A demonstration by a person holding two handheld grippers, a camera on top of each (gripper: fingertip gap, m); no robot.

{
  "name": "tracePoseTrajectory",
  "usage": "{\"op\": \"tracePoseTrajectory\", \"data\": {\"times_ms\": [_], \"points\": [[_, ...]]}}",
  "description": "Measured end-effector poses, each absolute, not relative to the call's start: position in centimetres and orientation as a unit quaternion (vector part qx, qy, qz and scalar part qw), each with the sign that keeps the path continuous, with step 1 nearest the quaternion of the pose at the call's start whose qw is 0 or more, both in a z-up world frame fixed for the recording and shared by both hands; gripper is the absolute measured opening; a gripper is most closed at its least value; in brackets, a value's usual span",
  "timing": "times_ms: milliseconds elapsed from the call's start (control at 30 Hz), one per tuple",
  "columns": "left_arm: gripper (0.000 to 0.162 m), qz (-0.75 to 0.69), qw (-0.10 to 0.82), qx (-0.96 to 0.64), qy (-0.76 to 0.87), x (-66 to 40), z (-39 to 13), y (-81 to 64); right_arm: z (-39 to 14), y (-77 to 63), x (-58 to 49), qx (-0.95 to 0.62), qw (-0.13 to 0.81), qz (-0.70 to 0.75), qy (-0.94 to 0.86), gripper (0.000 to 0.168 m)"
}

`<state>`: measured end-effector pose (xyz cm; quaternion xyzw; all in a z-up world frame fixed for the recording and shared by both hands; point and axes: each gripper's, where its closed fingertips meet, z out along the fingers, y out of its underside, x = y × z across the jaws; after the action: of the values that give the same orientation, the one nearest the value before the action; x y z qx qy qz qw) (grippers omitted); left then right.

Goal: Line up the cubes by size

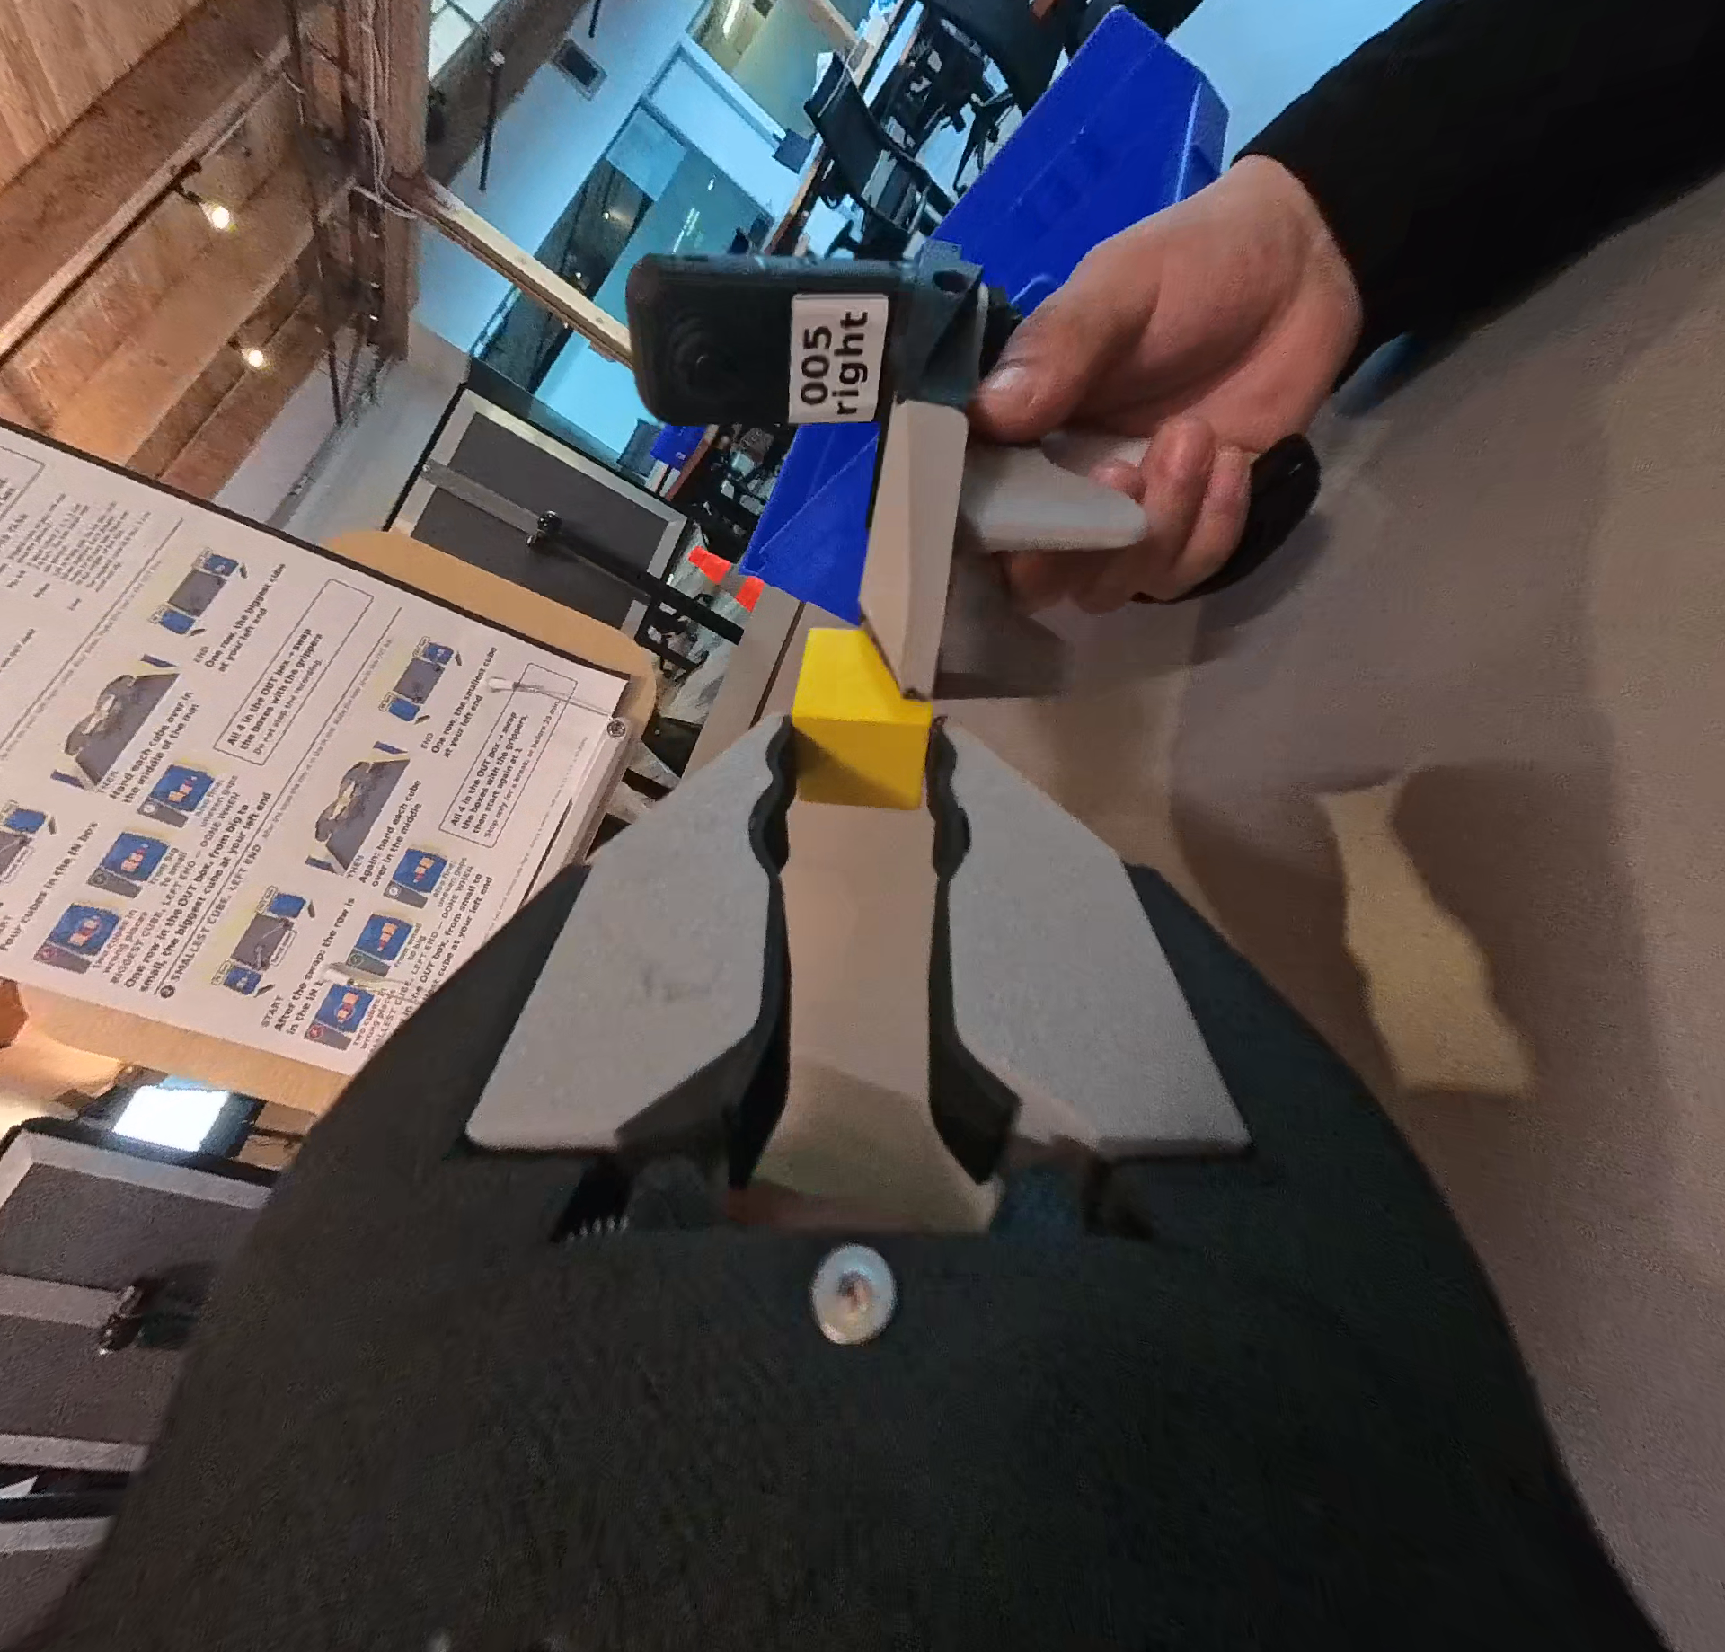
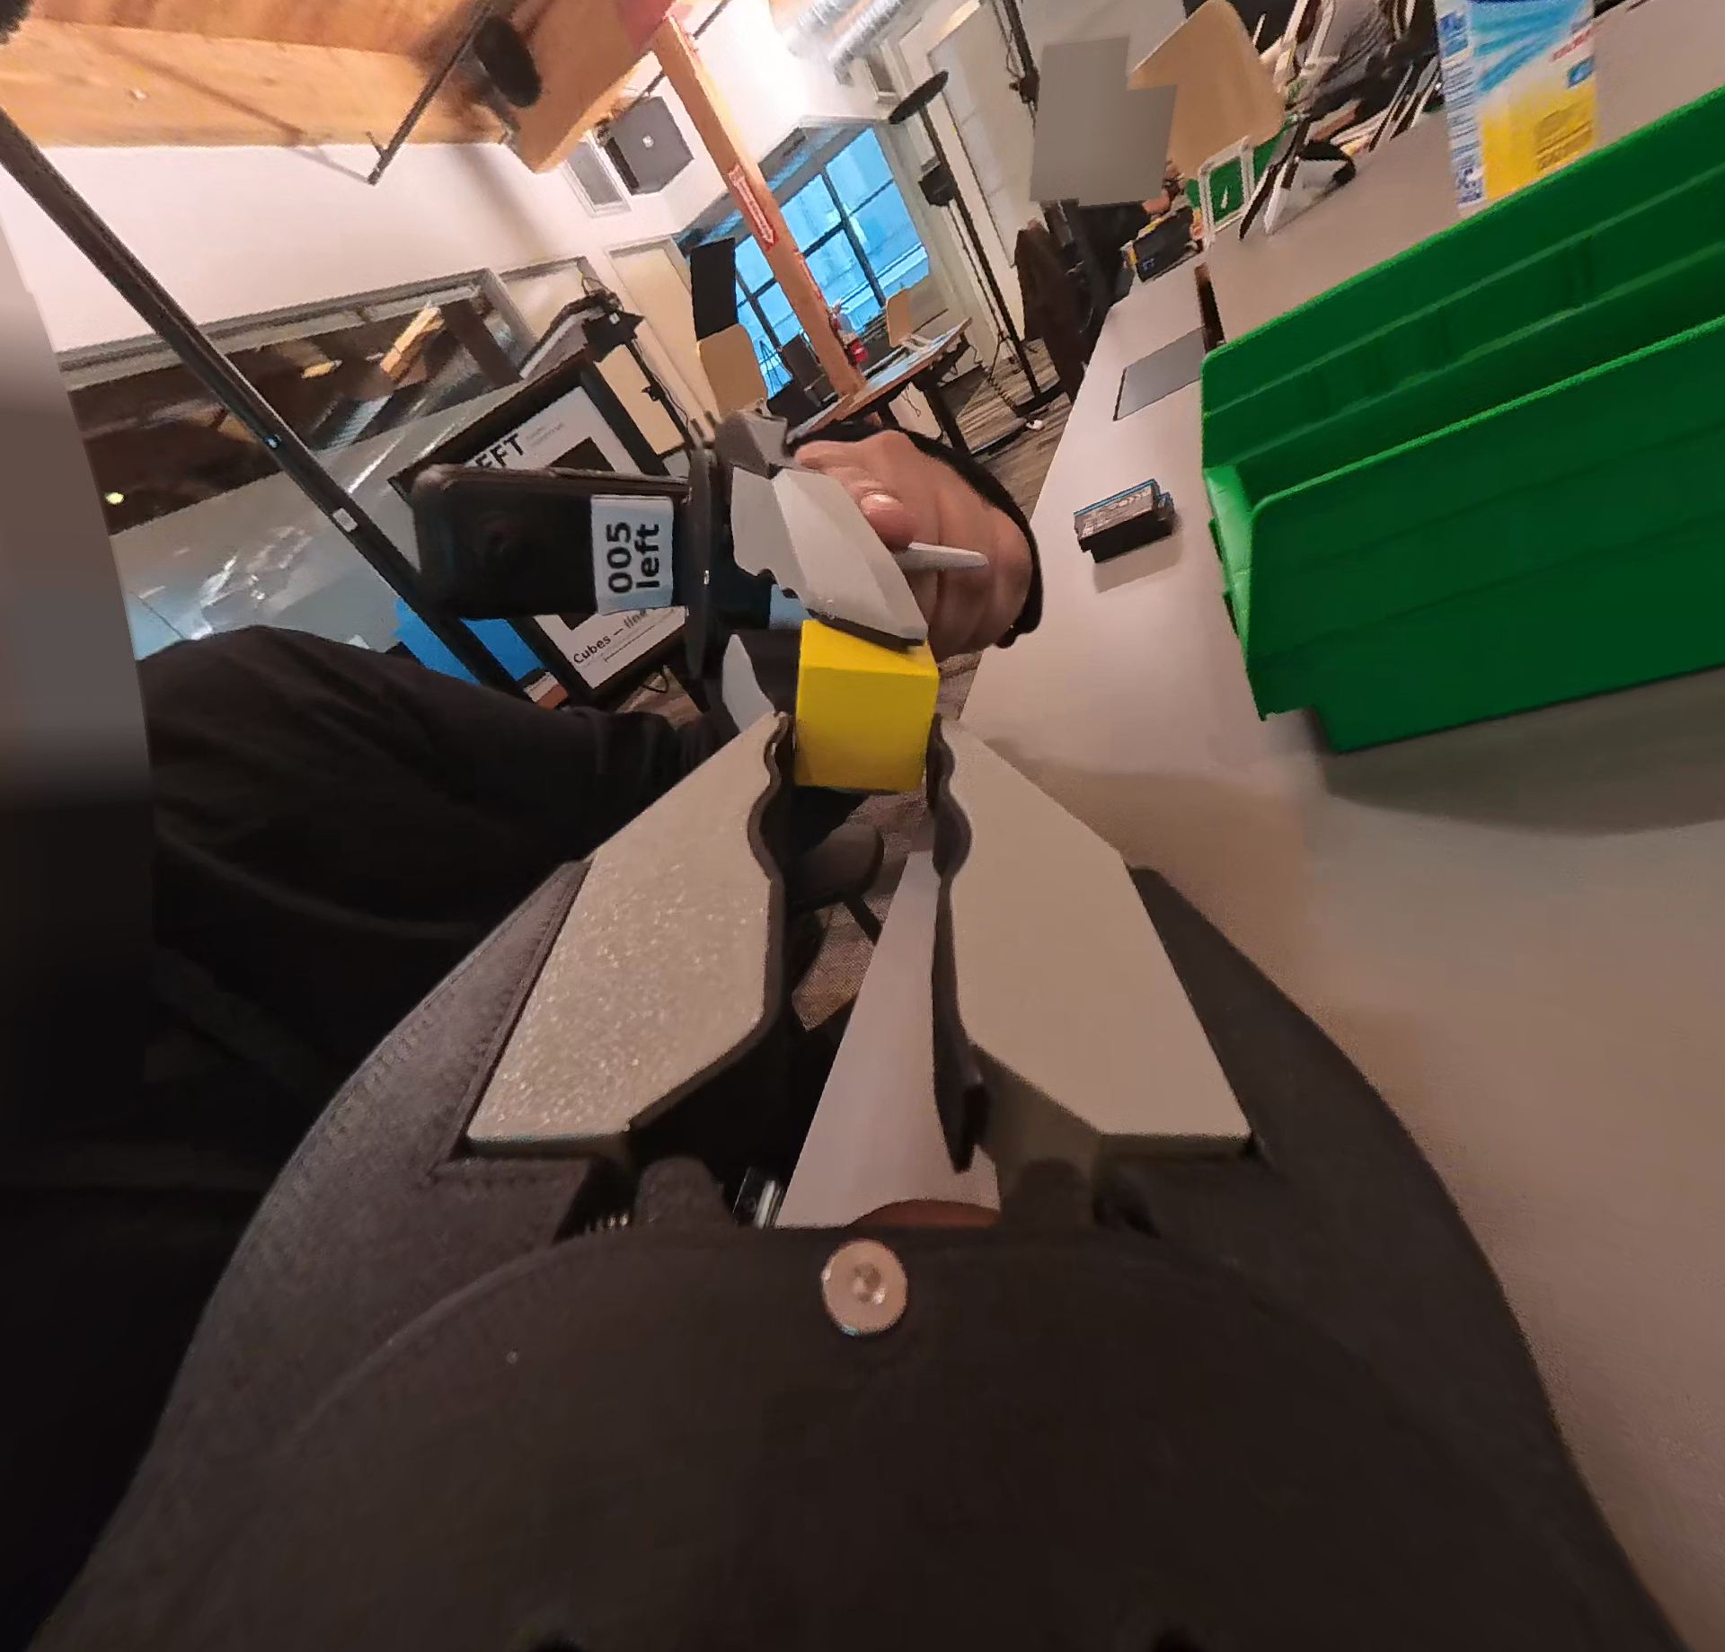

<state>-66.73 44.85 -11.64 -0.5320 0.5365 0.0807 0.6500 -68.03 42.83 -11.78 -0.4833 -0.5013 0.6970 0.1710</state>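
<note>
A yellow cube (image 1: 863,763) is held in the air above the grey table (image 1: 1447,861), between both grippers. My left gripper (image 1: 861,758) is shut on it, one fingertip on each side face. My right gripper (image 2: 859,753) also grips the yellow cube (image 2: 863,721) from the opposite direction. In the left wrist view the right gripper's finger (image 1: 910,562) comes down onto the cube's far top corner. In the right wrist view the left gripper's finger (image 2: 840,562) lies along the cube's top. No other cubes are in view.
A blue bin (image 1: 1073,189) stands behind the cube on the table. A printed instruction sheet (image 1: 280,767) stands at the left. Stacked green bins (image 2: 1493,506) sit on the table (image 2: 1260,907), with a small black block (image 2: 1120,520) near them.
</note>
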Motion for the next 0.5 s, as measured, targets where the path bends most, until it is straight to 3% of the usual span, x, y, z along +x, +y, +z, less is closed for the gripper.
{"op": "tracePoseTrajectory", "data": {"times_ms": [500], "points": [[0.025,0.105,0.637,-0.558,0.521,-68.1,-12.0,44.1,-11.8,43.1,-67.8,-0.506,0.206,0.677,-0.493,0.024]]}}
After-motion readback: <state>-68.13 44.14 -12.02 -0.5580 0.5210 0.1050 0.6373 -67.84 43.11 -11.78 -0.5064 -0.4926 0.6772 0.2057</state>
